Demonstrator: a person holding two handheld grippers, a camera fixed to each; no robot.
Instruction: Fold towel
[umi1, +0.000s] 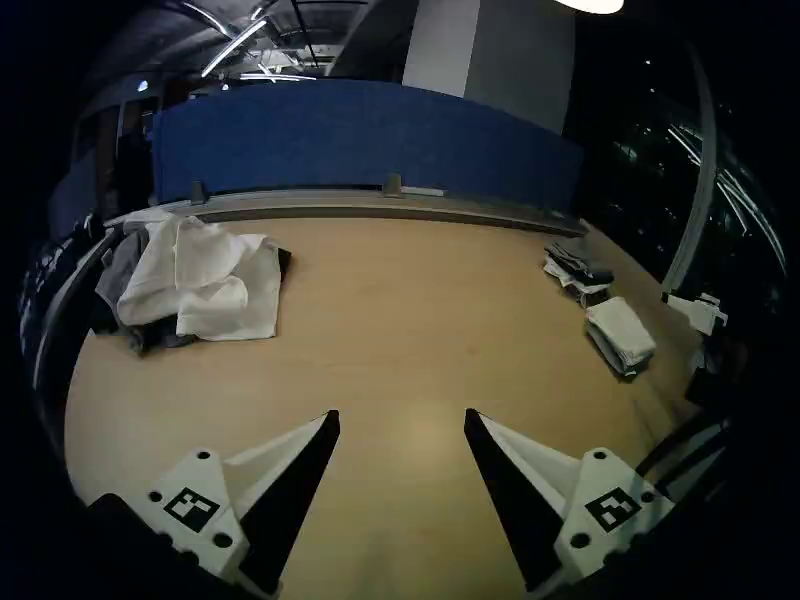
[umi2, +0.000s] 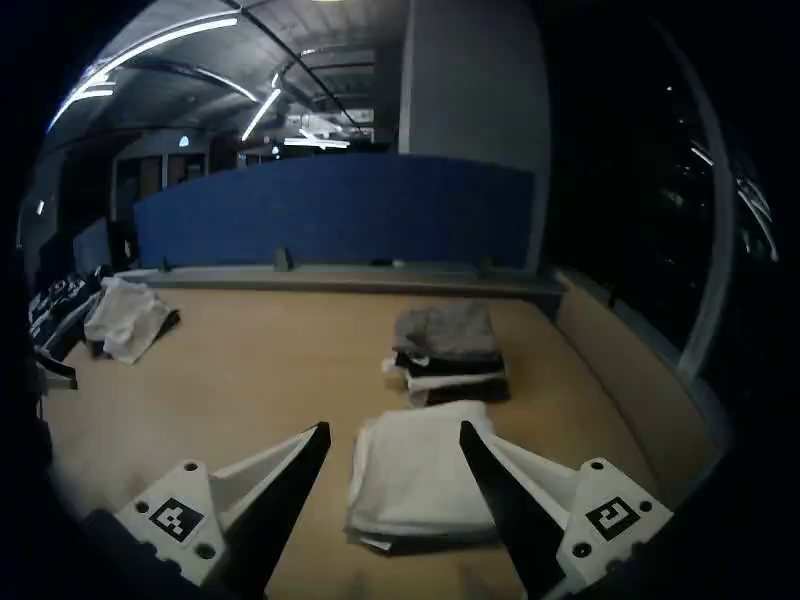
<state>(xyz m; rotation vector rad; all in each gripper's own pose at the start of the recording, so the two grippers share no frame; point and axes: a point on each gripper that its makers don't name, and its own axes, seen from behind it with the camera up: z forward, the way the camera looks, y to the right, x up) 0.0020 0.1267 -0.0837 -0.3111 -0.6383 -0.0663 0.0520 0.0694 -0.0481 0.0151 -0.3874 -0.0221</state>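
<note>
Left tongs (umi1: 401, 414): fingers spread wide, nothing held, over bare wooden surface (umi1: 420, 320). Crumpled towel pile (umi1: 205, 280), white over grey, far ahead-left of them. Folded white towel (umi1: 620, 335) ahead-right, dark folded stack (umi1: 578, 268) just beyond it.

Right tongs (umi2: 394, 426): fingers spread wide, gripping nothing; folded white towel (umi2: 425, 480) lies between and below fingers, contact unclear. Dark folded stack (umi2: 448, 350) just past it.

Blue partition (umi2: 340, 215) along far edge of surface. Room dim, ceiling lights (umi2: 270, 105) on.
</note>
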